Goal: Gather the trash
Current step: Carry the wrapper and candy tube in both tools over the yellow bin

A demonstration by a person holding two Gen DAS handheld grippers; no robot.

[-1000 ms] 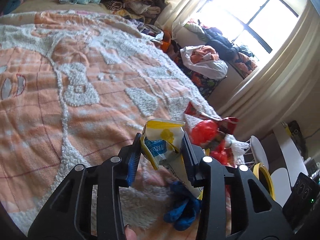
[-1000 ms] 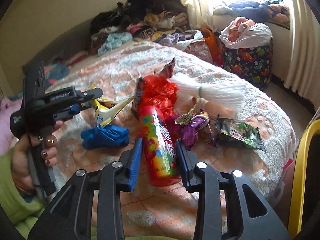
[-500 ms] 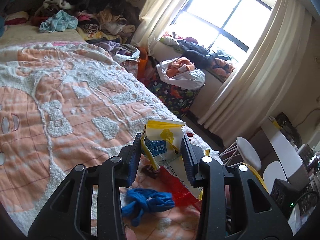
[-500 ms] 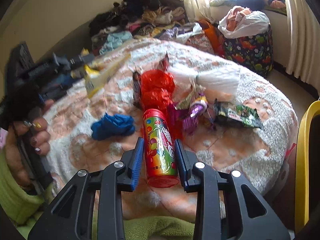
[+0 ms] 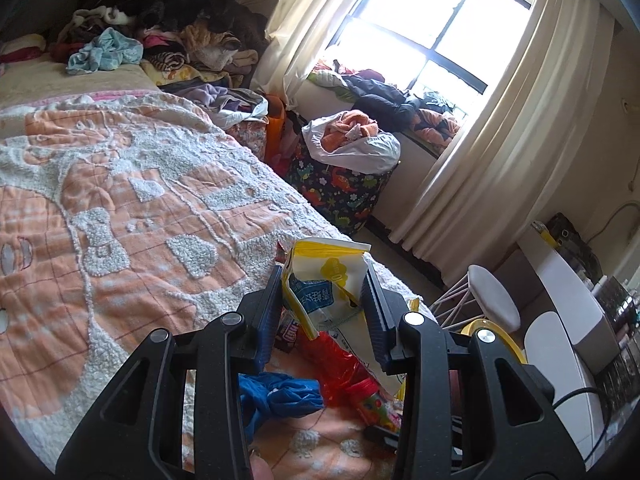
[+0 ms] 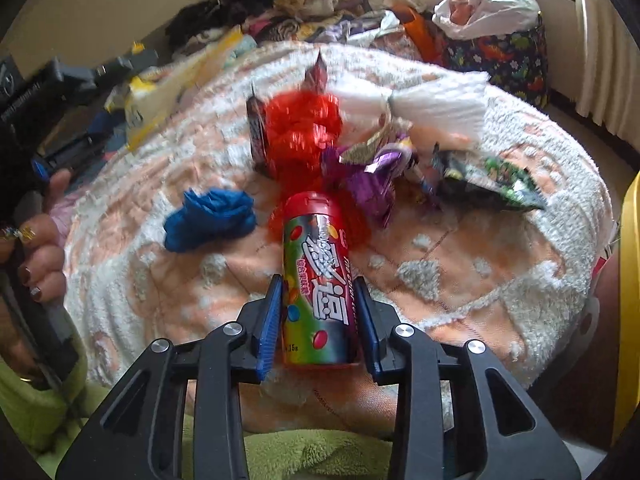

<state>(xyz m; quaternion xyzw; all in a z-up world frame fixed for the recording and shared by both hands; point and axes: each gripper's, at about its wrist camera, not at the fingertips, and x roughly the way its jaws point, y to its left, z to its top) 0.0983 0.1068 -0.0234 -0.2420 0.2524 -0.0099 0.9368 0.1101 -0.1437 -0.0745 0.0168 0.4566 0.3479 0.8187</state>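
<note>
Two grips: left gripper clamping yellow wrapper upright; right gripper easing apart, candy tube lengthwise between pads.

In the right wrist view, the left gripper at ten o'clock is smeared by motion, and the yellow wrapper it carries shows no readable print. The hand holding it is cut off by the picture's edge at nine o'clock. The red cellophane and white plastic bag at twelve o'clock are blurred. The candy canister has its base hidden between the gripper's pads. A yellow rim at three o'clock is cropped, identity unclear.
</note>
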